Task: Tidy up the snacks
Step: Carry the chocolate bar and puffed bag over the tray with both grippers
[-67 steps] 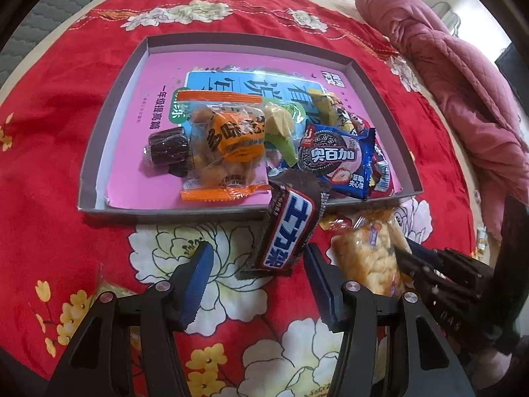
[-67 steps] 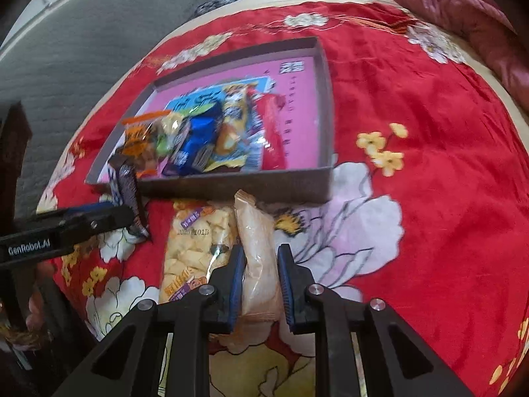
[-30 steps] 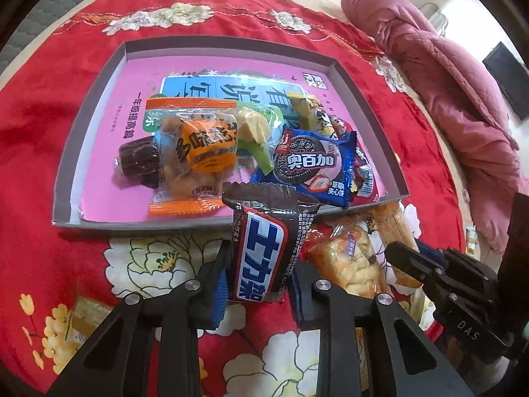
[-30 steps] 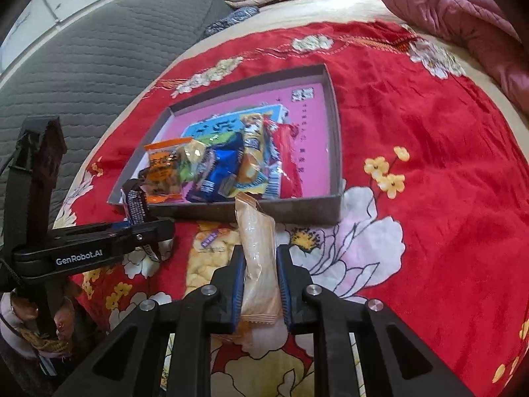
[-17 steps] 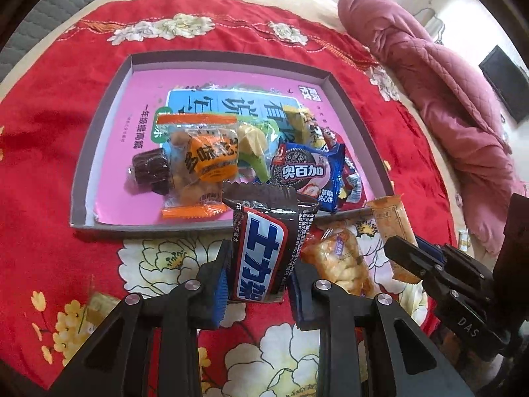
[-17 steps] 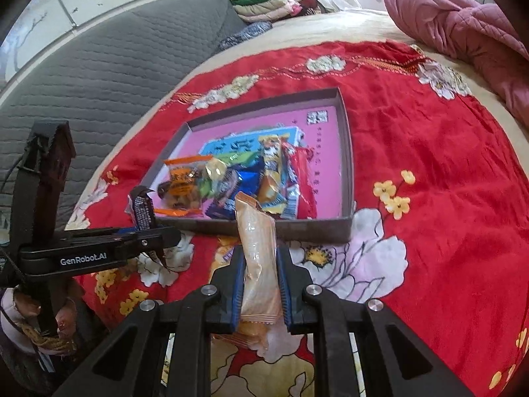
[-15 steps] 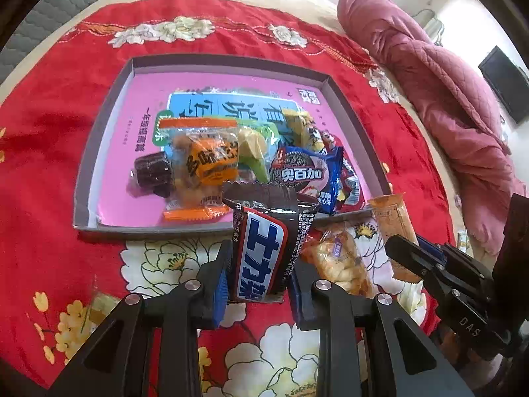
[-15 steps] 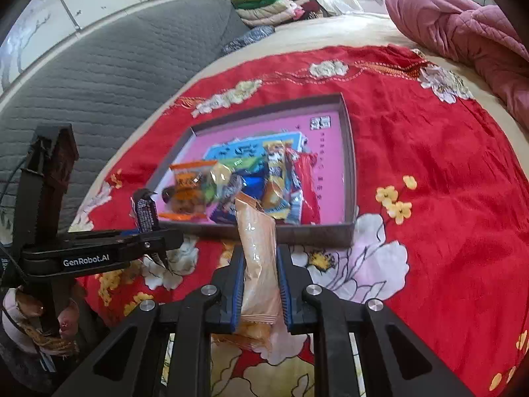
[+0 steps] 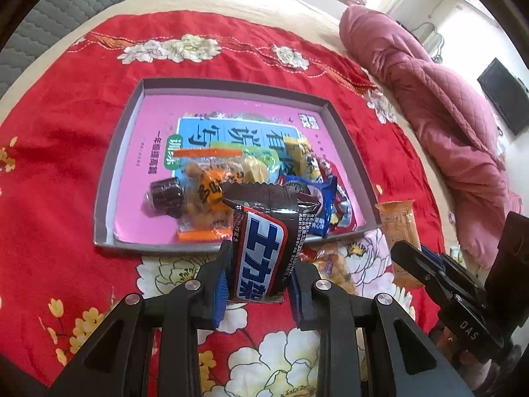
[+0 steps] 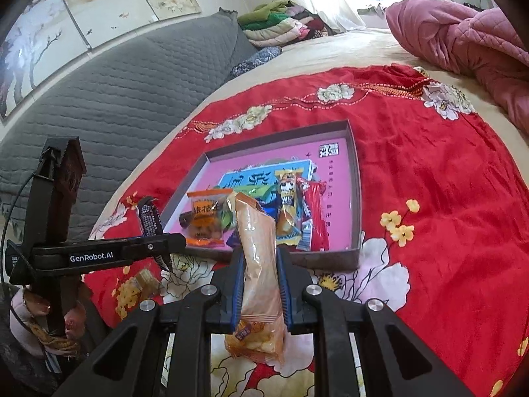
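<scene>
Dark-brown chocolate bar wrapper with blue-and-white label (image 9: pixel 264 248): upright, raised clear of the red floral bedspread, in front of the tray. Translucent orange snack packet (image 10: pixel 259 264): upright, also raised. Shallow grey cardboard tray with pink liner (image 9: pixel 109 178): lies flat on the bedspread, holding several wrapped snacks.

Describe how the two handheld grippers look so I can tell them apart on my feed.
Both are black angular frames with silver bolts and blue-padded fingers. The left gripper reads "GenRobot.AI" in white along its side, with a thin black cable behind. The right gripper shows "DAS" in white.
</scene>
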{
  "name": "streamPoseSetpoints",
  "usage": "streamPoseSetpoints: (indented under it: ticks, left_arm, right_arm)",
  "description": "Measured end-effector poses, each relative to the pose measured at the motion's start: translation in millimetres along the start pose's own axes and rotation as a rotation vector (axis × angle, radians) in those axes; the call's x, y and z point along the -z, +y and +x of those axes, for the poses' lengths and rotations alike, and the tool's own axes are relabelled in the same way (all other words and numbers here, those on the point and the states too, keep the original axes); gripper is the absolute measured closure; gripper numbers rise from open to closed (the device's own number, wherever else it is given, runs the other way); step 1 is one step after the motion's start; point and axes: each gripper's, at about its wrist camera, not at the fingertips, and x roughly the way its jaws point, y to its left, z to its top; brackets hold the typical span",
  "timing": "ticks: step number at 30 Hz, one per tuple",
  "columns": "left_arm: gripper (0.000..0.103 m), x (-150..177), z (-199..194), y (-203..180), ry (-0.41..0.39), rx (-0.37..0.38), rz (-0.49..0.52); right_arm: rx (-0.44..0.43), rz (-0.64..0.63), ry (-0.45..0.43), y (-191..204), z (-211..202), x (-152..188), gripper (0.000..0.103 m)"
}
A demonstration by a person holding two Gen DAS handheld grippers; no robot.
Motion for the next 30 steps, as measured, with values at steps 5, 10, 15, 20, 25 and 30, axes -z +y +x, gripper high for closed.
streamPoseSetpoints:
  ticks: [5,10,15,20,25,30]
  left_arm:
    - [0.072,-6.4,-5.0,-0.1,-0.019,0.003,-0.001]
    - [0.072,-11.6,-7.1,2.3,-0.031,0.000,-0.010]
    - [0.072,-17.7,-8.3,4.8,-0.044,-0.004,-0.019]
    - [0.072,-24.6,-7.3,3.2,-0.052,-0.007,-0.023]
    - [0.072,-30.2,-2.7,-3.1,-0.054,-0.008,-0.011]
    - [0.072,-34.8,8.0,-6.4,-0.044,-0.014,-0.006]
  right_arm:
    - [-0.011,0.009,-0.026,-0.4,-2.2,-4.0,0.084]
    - [-0.018,0.009,-0.049,0.1,-3.8,-7.0,0.084]
    - [-0.024,0.012,-0.076,-0.2,-5.1,-11.6,0.084]
    - [-0.025,0.018,-0.097,-0.8,-6.0,-16.5,0.084]
    - [-0.027,0.015,-0.111,0.5,-4.9,-22.9,0.084]
    - [-0.008,0.027,-0.115,-3.7,5.3,-33.0,0.084]
